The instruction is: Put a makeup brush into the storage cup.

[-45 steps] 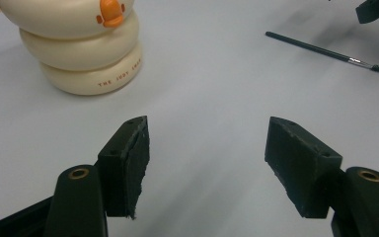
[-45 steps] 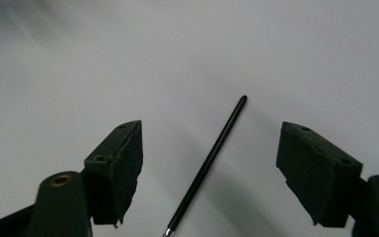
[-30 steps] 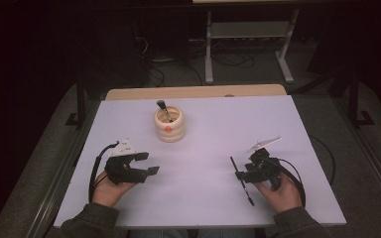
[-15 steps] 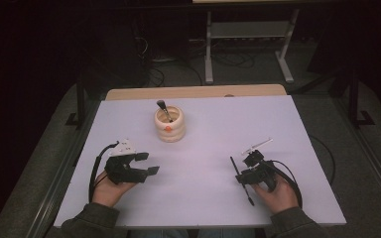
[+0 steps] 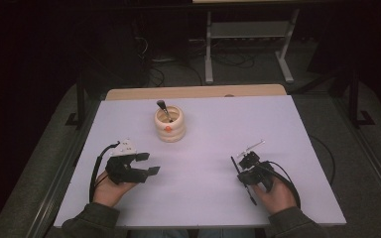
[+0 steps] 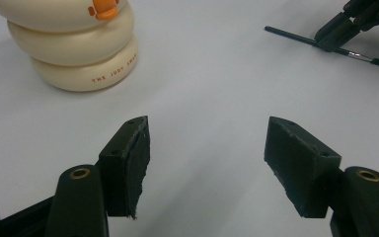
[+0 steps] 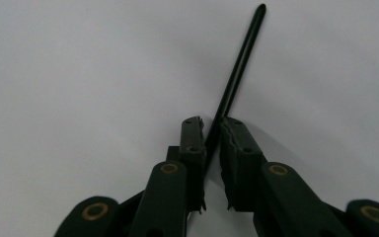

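Right gripper view: my right gripper (image 7: 212,131), its jaws just closing, pinches the thin brush (image 7: 237,74) off-centre; it may pivot or slip. Left gripper (image 6: 207,148) open, empty.

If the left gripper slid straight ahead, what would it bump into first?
Probably nothing: the left gripper points between the cup and the brush over bare table. Depth is unclear.

Cream ringed pot (image 5: 169,124) holding utensil (image 5: 163,109)
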Available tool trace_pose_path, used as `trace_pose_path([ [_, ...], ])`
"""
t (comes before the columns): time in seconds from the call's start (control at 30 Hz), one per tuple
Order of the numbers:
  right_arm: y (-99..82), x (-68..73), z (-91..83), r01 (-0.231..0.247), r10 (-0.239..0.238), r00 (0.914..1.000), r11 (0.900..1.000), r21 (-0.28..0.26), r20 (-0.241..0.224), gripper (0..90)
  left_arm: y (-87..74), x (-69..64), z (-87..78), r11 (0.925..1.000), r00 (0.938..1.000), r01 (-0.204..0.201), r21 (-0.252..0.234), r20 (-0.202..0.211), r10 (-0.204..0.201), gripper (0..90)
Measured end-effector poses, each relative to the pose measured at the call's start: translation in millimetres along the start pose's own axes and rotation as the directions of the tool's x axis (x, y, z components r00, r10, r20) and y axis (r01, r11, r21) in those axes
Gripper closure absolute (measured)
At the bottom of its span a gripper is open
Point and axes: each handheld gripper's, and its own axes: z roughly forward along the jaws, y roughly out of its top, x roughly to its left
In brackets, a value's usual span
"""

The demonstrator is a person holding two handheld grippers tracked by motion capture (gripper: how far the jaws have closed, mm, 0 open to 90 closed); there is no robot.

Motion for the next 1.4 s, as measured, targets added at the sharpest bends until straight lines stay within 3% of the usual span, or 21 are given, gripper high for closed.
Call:
trace_pose_path([
  [0.1,2.0,-1.6,0.5,-0.015,0.015,0.9999,0.9998,0.013,-0.005,80.7,0.6,-0.3,0.1,1.0000,1.0000,-0.001,0.000,0.001,0.001,34.0],
  [0.37,4.8,-14.2,0.5,-0.046,0.049,0.9950,0.9984,0.034,-0.086,84.8,2.4,-1.4,0.3,1.0000,1.0000,0.000,-0.006,0.006,0.000,33.9],
  [0.53,4.3,-15.9,-0.4,-0.012,0.014,0.9960,0.9996,0.025,-0.088,85.1,5.4,-1.5,-0.8,0.9999,0.9999,-0.006,-0.011,0.012,0.006,34.3],
  [0.57,4.7,-14.9,-1.9,0.023,-0.020,0.9967,0.9990,0.039,-0.079,85.1,8.8,-1.4,-2.0,0.9999,0.9999,-0.008,-0.006,0.008,0.008,34.5],
  [0.7,5.7,-15.7,-8.2,0.024,-0.022,0.9953,0.9995,0.018,-0.094,85.1,14.5,-3.9,-3.8,0.9997,0.9998,-0.014,-0.019,0.015,0.014,36.4],
  [0.87,8.7,-14.7,-17.6,0.038,-0.039,0.9916,0.9992,-0.011,-0.124,85.1,22.4,-10.1,-2.5,0.9984,0.9981,-0.056,-0.002,0.025,0.056,36.3],
  [0.97,12.2,-7.8,-24.6,0.095,-0.099,0.9855,0.9948,-0.036,-0.137,85.1,28.6,-14.8,0.9,0.9961,0.9956,-0.085,0.023,0.041,0.084,36.3],
  [1.0,12.2,-7.8,-24.6,0.095,-0.099,0.9855,0.9948,-0.036,-0.137,85.1,28.6,-14.8,0.9,0.9961,0.9956,-0.085,0.023,0.041,0.084,36.3],
  [1.1,18.2,-0.4,-32.9,0.143,-0.150,0.9765,0.9882,-0.055,-0.155,85.1,34.2,-18.0,1.8,0.9942,0.9931,-0.103,0.031,0.060,0.101,36.4],
  [1.13,20.6,2.2,-35.3,0.157,-0.165,0.9738,0.9857,-0.062,-0.157,85.1,38.9,-19.2,2.1,0.9944,0.9903,-0.100,0.033,0.100,0.097,36.6],
  [1.17,22.6,4.3,-38.0,0.167,-0.176,0.9711,0.9837,-0.066,-0.161,85.1,41.3,-20.0,2.0,0.9938,0.9891,-0.104,0.037,0.109,0.100,36.9],
  [1.33,33.5,14.8,-50.6,0.218,-0.234,0.9529,0.9710,-0.098,-0.193,85.1,52.9,-22.4,-3.7,0.9911,0.9836,-0.131,0.024,0.128,0.127,38.2],
  [1.4,37.9,18.4,-53.8,0.234,-0.248,0.9502,0.9675,-0.096,-0.188,85.0,57.3,-23.4,-6.3,0.9895,0.9811,-0.143,0.022,0.135,0.139,38.6],
])
